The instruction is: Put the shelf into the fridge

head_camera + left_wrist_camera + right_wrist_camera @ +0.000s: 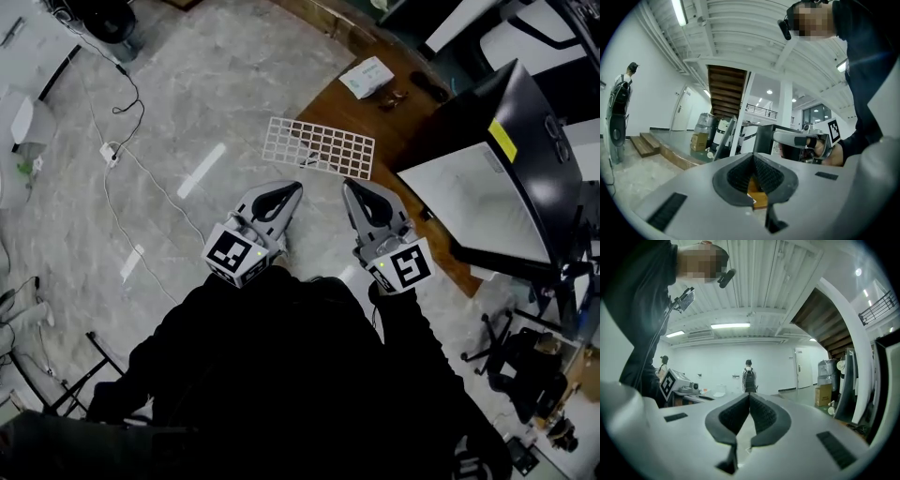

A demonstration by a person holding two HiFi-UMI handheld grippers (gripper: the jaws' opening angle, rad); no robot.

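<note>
Tabletop bears shelf ahead of left gripper, right gripper; jaws closed.

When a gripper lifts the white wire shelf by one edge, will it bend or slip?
The shelf is a flat open wire grid, so it is probably stiff and light for its size. Its thin, smooth-looking wires may slip in a grip. Held at one edge, it would likely tilt.

Fridge interior hidden, rt side.
</note>
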